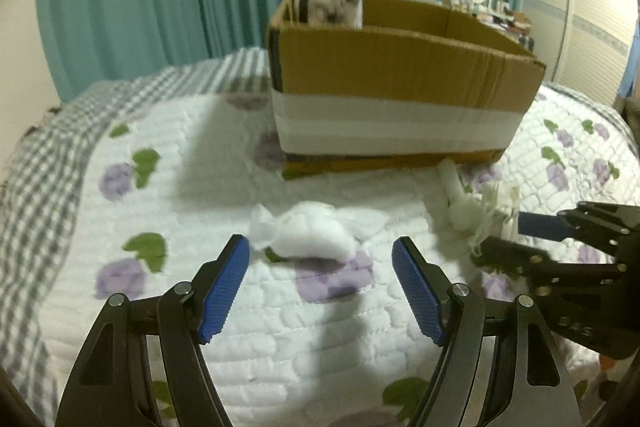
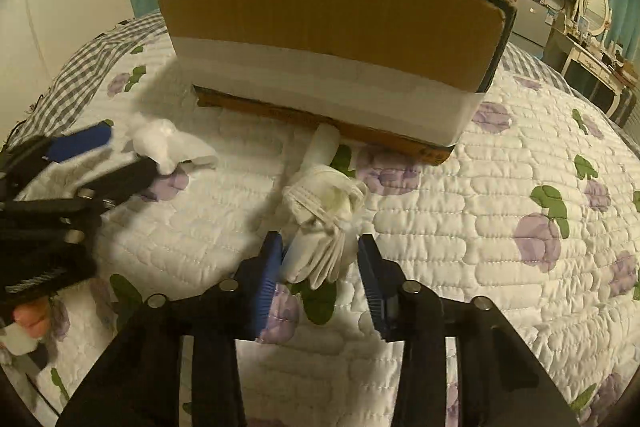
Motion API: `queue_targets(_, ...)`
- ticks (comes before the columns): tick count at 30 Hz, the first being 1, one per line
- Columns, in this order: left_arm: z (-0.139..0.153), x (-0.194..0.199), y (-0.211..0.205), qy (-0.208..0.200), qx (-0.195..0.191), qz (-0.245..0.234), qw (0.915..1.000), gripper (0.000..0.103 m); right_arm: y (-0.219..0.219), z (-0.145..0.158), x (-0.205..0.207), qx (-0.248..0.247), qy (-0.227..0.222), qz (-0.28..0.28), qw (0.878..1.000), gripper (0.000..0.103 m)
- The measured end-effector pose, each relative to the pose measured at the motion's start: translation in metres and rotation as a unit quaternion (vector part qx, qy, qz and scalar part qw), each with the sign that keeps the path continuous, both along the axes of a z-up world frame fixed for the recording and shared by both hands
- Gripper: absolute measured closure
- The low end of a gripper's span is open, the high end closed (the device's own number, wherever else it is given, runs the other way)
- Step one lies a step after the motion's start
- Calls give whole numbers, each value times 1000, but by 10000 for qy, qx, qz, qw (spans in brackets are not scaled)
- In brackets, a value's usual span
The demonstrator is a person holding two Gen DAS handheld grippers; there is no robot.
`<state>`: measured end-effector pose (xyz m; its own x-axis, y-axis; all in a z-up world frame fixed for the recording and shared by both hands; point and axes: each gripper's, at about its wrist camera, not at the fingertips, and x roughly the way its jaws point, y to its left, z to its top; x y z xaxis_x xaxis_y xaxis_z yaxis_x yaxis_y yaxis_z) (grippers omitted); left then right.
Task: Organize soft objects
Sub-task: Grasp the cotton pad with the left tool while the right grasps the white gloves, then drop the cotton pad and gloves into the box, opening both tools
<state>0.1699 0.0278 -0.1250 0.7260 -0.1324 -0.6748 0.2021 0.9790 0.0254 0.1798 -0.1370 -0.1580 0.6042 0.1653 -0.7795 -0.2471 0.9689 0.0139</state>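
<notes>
**A:** Cardboard, that box [image 2: 336, 15] at the far side of the quilted bed cover [image 2: 500, 187]. Why is it parked there with its top open?

**B:** My guess is it's the bin for the soft things; it sits just beyond both of them, so each is a short carry away.

**A:** And the two tools?

**B:** One per item, it seems. The right gripper [image 2: 320, 259] points down at the white glove bundle [image 2: 320, 223], with the bundle's near end between its blue pads. The left pad looks to touch the fabric, the right pad shows a gap, so I'd call it not yet clamped. The left gripper [image 1: 320, 255] has its jaws spread wide, holding nothing, with the white tissue wad [image 1: 308, 233] just beyond its tips.

**A:** How do the items look?

**B:** The glove bundle is limp and knotted on itself, with loose cuffs and a pale tube-like end reaching under the box's near edge. It lies near the middle of the bed. The wad, to its left, is crumpled, thin and fluffy, and would probably squash flat.
</notes>
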Motion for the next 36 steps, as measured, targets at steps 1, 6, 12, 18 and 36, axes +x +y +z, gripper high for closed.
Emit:
queue_targets(1,-4,4,-1,79,-38,-16,10000,28,-2,3,-2,30,-32,-16,10000,69)
queue_targets(6,-11,16,-5,156,-88,-25,9998,28,-13,14,-10,157,-174,-106,9997,71)
queue_targets(12,-31,33,-8,272,37,153,9995,31,-16,18,-15,192,-201,-120,9995,72)
queue_targets(18,-29,30,-9,189,-28,93,9998,57,-14,30,-23,225,-313,-104,9992,82)
queue_targets(36,1,1,6,-79,-231,87,9997,65,-34,74,-55,605,-797,-194,9948,87)
